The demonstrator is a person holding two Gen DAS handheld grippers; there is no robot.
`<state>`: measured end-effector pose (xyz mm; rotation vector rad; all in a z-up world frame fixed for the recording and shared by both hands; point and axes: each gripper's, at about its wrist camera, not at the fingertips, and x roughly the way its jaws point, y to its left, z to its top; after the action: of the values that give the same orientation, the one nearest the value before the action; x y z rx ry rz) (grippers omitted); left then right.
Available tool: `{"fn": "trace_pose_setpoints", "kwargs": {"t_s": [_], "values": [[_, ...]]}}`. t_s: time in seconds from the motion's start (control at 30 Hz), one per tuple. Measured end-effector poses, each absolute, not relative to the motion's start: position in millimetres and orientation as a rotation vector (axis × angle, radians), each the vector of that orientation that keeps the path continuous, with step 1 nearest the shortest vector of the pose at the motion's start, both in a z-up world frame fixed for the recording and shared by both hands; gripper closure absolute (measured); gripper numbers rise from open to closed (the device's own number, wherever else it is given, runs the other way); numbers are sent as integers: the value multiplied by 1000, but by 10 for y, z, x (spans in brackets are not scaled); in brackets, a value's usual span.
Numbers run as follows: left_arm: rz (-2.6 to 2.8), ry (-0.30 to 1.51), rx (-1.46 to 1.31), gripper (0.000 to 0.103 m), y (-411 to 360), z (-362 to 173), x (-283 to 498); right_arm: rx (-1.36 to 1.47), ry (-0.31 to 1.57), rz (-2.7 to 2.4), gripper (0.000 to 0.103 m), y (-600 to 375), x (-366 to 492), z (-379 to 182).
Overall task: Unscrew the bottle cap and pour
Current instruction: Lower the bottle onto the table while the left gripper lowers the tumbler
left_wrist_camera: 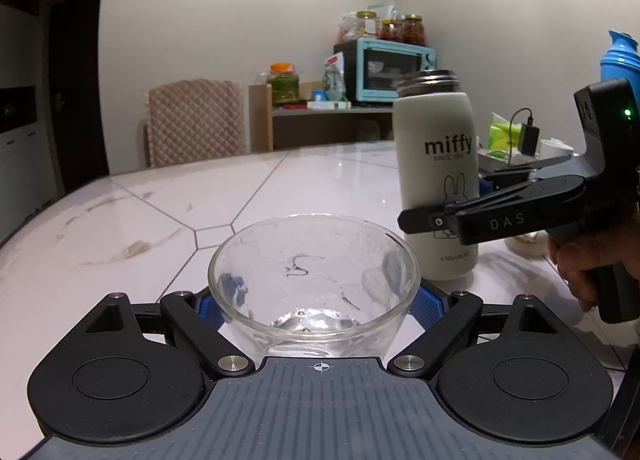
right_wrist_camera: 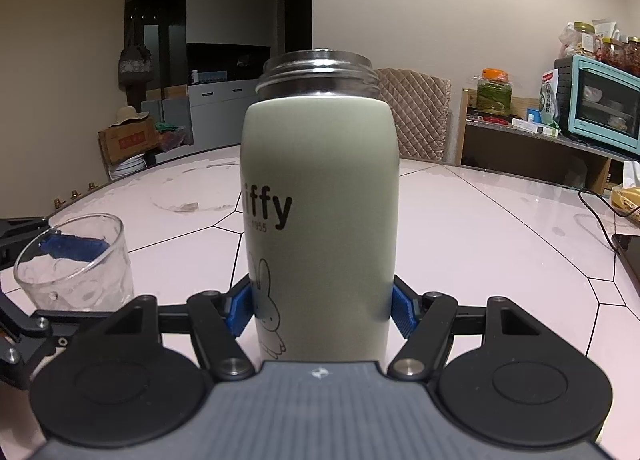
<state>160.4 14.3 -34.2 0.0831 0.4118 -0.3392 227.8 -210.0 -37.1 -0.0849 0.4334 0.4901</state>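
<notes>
— Holding now: right gripper [right_wrist_camera: 322, 310] clamped on lower part of pale green metal bottle [right_wrist_camera: 320, 200], blue pads [right_wrist_camera: 402, 310] pressed on both sides. Standing upright on white tiled table [left_wrist_camera: 160, 200], steel threaded neck [right_wrist_camera: 318, 74] bare — cap already off, not visible anywhere.

— And left gripper [left_wrist_camera: 316, 306]?

— Closed around clear glass cup [left_wrist_camera: 314, 280], blue pads [left_wrist_camera: 428, 306] touching the wall left and right, jaws at middle width. Cup just beside the bottle, to its left, seems empty or nearly so.

— Handling of the bottle?

— Probably insulated steel, so stiff, no give under the pads. Matte coating looks a little slippery, and weight unknown — cannot see how full. Low grip is good for standing, but for tipping may swing heavy at the top; better hold near the middle of the body, never on the bare thread.

— And the glass?

— Fragile, smooth, thin rim. Only gentle squeeze, below the rim.

— Any writing?

— "miffy" in black, below it "SINCE 1955", a line-drawn rabbit, small "© Mercis bv" near the base. On right gripper's arm, "DAS" in grey letters.

— Stage?

— Likely unscrewing finished, pouring not yet begun.
</notes>
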Motion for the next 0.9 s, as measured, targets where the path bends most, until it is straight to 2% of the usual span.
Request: {"fn": "trace_pose_setpoints", "kwargs": {"t_s": [0.9], "values": [[-187, 393, 17, 11, 93, -297, 1565, -68, 425, 470, 33, -2126, 2182, -433]]}}
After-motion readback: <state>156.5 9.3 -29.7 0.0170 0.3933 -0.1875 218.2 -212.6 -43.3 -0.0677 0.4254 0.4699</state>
